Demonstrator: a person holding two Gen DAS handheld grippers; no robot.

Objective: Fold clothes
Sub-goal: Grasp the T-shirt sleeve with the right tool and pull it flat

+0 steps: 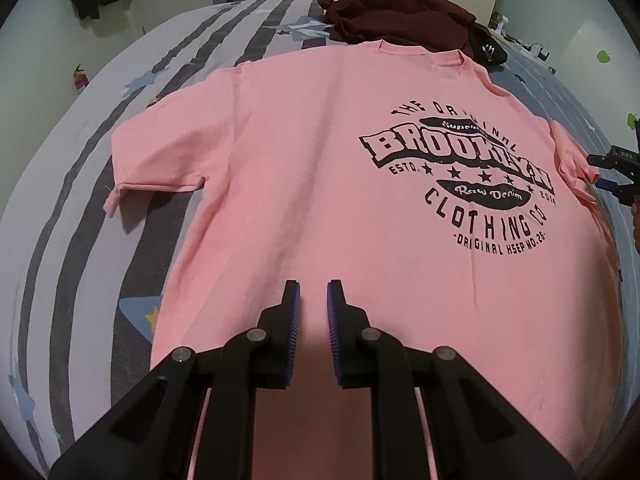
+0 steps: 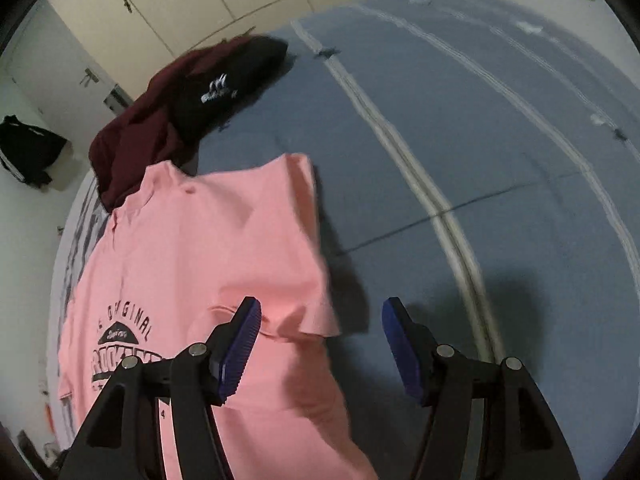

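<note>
The left gripper (image 1: 313, 292) has its jaws drawn nearly together, a thin slot between the blue pads (image 1: 334, 312). Pink cloth fills the view under and behind them, but whether any of it is pinched there I cannot tell. The right gripper (image 2: 320, 312) has its jaws standing wide apart, with nothing clamped: the left pad hangs over the edge of the shirt's sleeve (image 2: 304, 312), the right pad over bare bedding.

The pink T-shirt (image 1: 304, 184) lies spread flat on the bed (image 1: 80, 184), printed side up, its collar pointing away from the left gripper and its hem nearest to it. A black "Brooklyn Clothing Co" print (image 1: 464, 176) covers the chest. One short sleeve (image 1: 152, 164) lies out flat to the left in the left wrist view; the other reaches towards the right gripper at the right edge.

Beyond the collar, touching it, sits a pile of dark clothes: a maroon garment (image 1: 384, 12) with a black garment (image 2: 224, 84) beside it. The bedding is striped grey with stars on one side and plain blue-grey with pale lines (image 2: 424, 184) on the other.
</note>
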